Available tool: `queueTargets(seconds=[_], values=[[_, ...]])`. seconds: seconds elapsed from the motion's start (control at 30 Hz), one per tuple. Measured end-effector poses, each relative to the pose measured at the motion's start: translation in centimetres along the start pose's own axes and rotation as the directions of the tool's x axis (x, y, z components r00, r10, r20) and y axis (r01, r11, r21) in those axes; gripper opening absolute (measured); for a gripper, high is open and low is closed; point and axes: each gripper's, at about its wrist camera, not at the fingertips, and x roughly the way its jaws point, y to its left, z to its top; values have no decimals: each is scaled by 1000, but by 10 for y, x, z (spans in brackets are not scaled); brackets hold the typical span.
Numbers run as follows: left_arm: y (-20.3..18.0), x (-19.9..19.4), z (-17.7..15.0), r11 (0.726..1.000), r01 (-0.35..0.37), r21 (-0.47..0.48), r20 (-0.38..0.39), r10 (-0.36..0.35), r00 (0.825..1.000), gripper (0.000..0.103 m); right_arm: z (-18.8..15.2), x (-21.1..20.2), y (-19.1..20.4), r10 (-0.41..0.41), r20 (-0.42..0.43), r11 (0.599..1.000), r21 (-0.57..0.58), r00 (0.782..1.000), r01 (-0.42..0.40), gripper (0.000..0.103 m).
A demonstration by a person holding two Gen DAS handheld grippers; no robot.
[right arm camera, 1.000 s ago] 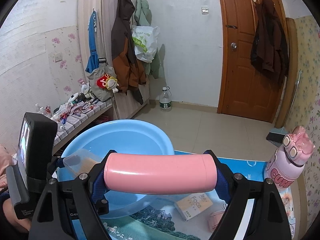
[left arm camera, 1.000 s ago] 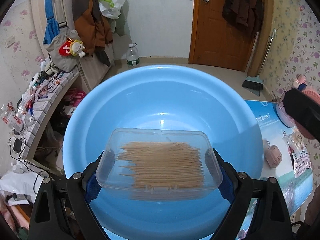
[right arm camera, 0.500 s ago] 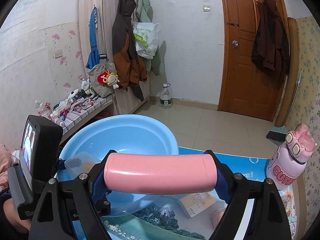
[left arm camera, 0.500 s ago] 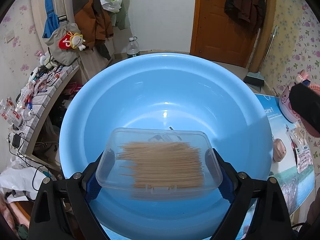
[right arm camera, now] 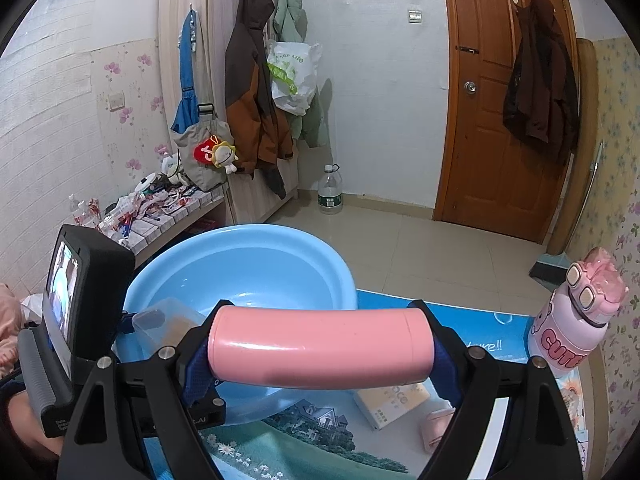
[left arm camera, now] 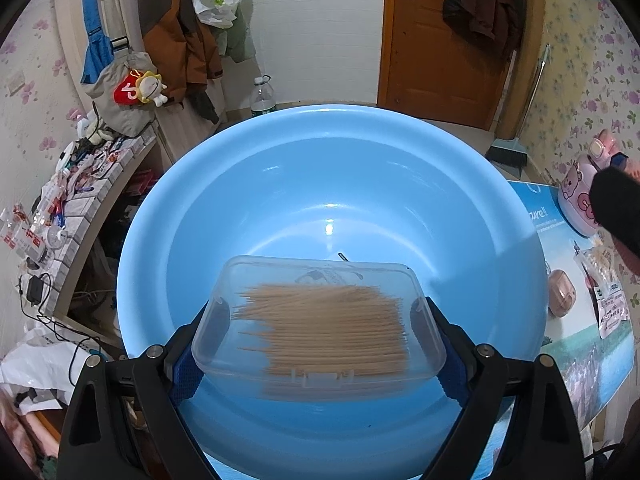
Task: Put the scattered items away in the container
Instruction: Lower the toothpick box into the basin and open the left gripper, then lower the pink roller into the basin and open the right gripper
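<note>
The left tongs [left arm camera: 320,334] hold a toothpick box [left arm camera: 320,320] over the empty blue basin [left arm camera: 520,264]; the right tongs [right arm camera: 320,346] clasp a pink tube [right arm camera: 320,346] just short of it. Beyond them, a carton [right arm camera: 394,404], bottle [right arm camera: 576,320] and packet [left arm camera: 610,300] wait on the worktop [right arm camera: 304,444].

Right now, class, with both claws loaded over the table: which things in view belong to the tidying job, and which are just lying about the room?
Job:
- basin
- toothpick box in left claw
- pink tube in right claw
- pink bottle, carton, small pink case, packet on the table

Lying about:
- coats
- water jug
- broom
- shelf clutter
</note>
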Motion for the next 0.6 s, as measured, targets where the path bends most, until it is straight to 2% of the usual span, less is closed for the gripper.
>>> queueTargets(seconds=[0.37,0.6], values=[[0,-12,-1,1000,-17,21,26,17,1000,96,-2,-4,-1,-3,3,1000,-1,1000,3,88],[11,-32,-4,999,-39,17,72,38,997,98,-4,-6,1,2,1,1000,-11,1000,-2,88]])
